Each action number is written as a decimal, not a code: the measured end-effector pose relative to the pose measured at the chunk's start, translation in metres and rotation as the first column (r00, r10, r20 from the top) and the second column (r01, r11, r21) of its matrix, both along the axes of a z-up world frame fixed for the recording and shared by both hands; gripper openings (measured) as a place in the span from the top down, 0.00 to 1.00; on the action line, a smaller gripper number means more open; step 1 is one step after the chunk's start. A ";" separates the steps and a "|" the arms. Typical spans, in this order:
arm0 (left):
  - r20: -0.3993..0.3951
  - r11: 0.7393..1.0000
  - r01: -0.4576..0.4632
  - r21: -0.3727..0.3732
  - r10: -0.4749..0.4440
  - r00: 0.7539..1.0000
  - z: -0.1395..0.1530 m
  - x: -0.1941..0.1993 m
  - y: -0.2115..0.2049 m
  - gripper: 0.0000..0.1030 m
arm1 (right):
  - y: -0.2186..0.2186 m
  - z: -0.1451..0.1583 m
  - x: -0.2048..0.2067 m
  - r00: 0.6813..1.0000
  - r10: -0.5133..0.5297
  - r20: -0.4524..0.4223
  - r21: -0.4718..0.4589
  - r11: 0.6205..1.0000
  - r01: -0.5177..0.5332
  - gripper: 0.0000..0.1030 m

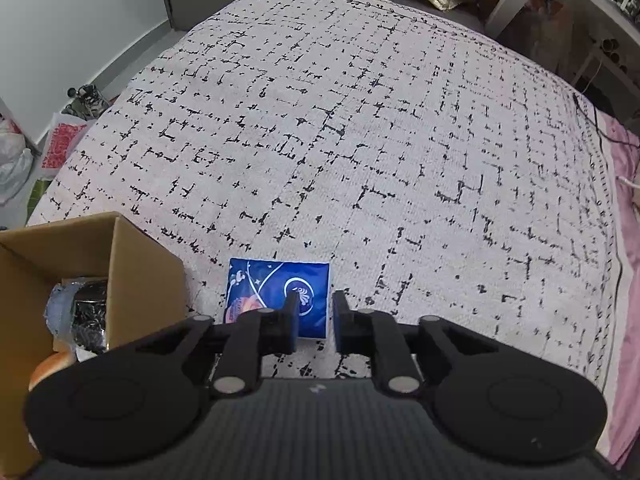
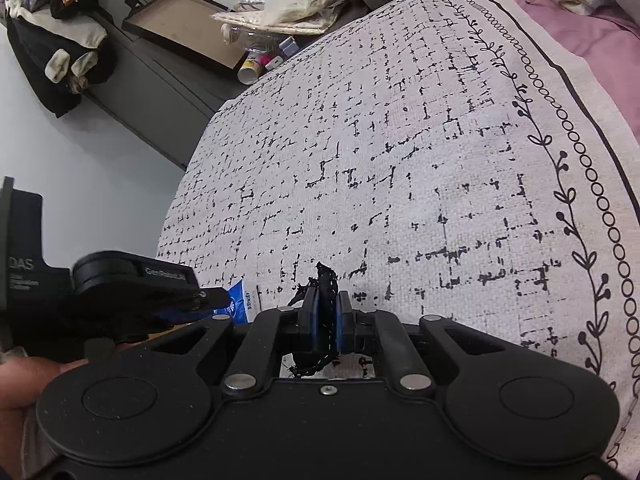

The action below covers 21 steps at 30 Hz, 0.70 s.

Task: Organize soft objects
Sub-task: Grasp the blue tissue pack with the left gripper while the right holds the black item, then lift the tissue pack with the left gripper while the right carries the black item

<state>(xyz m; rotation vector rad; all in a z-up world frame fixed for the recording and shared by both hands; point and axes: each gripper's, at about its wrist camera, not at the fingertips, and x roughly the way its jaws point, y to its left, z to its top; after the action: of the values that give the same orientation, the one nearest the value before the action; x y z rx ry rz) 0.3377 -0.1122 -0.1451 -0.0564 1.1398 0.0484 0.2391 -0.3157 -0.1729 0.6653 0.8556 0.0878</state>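
Observation:
A blue tissue pack [image 1: 276, 294] with white and orange print lies on the patterned bedspread [image 1: 360, 140], right of a cardboard box [image 1: 132, 280]. My left gripper [image 1: 314, 316] is open, its fingers just above the pack's right edge, not closed on it. The box holds a dark shiny bundle [image 1: 90, 312] and a pale round object [image 1: 50, 366]. My right gripper [image 2: 327, 312] is shut on a black lacy fabric piece [image 2: 325, 280] held over the bedspread [image 2: 400, 160]. The left gripper [image 2: 212, 298] and the pack's corner [image 2: 240, 300] show in the right wrist view.
The bed's far edge meets a grey cabinet [image 2: 160, 68] with a tray, bags and bottles. Pink bedding [image 1: 628, 240] lies along the right side. Shoes and bags [image 1: 84, 100] sit on the floor at the left. A black cable [image 1: 596, 120] crosses the bedspread's right edge.

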 end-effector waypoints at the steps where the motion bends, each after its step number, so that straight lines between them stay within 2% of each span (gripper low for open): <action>1: -0.003 1.000 -0.002 0.001 0.002 1.000 -0.001 0.000 0.000 0.69 | -0.001 -0.001 0.001 1.000 -0.001 -0.003 0.005 1.000 0.001 0.92; 2: -0.003 1.000 -0.006 -0.004 0.006 1.000 -0.003 0.000 0.001 0.60 | -0.001 -0.002 0.002 1.000 -0.003 -0.007 0.011 1.000 0.003 0.92; 5: 0.006 1.000 -0.015 -0.004 0.015 1.000 -0.007 0.000 0.003 0.44 | 0.000 -0.004 0.006 1.000 -0.006 -0.014 0.022 1.000 0.006 0.92; 11: -0.007 0.999 -0.033 0.039 0.033 0.999 -0.019 0.008 0.003 0.36 | -0.001 -0.010 0.012 1.000 -0.011 -0.027 0.032 0.999 0.012 0.92; 14: -0.029 0.995 -0.029 0.099 0.032 0.999 -0.030 0.014 0.004 0.33 | 0.003 -0.014 0.016 0.999 -0.010 -0.039 0.033 0.999 0.011 0.92; 17: -0.038 0.995 -0.036 0.088 0.040 0.999 -0.038 0.018 0.008 0.33 | 0.008 -0.019 0.019 0.999 -0.001 -0.051 0.032 0.999 0.003 0.92; 21: -0.040 0.992 -0.026 0.121 0.031 0.999 -0.046 0.022 0.007 0.31 | 0.014 -0.025 0.021 0.998 0.006 -0.063 0.027 1.000 -0.004 0.92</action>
<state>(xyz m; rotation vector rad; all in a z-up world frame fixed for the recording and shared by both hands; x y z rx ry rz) 0.3594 -0.1053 -0.1914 0.0357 1.1761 0.1438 0.2602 -0.3016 -0.1976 0.6944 0.9187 0.0836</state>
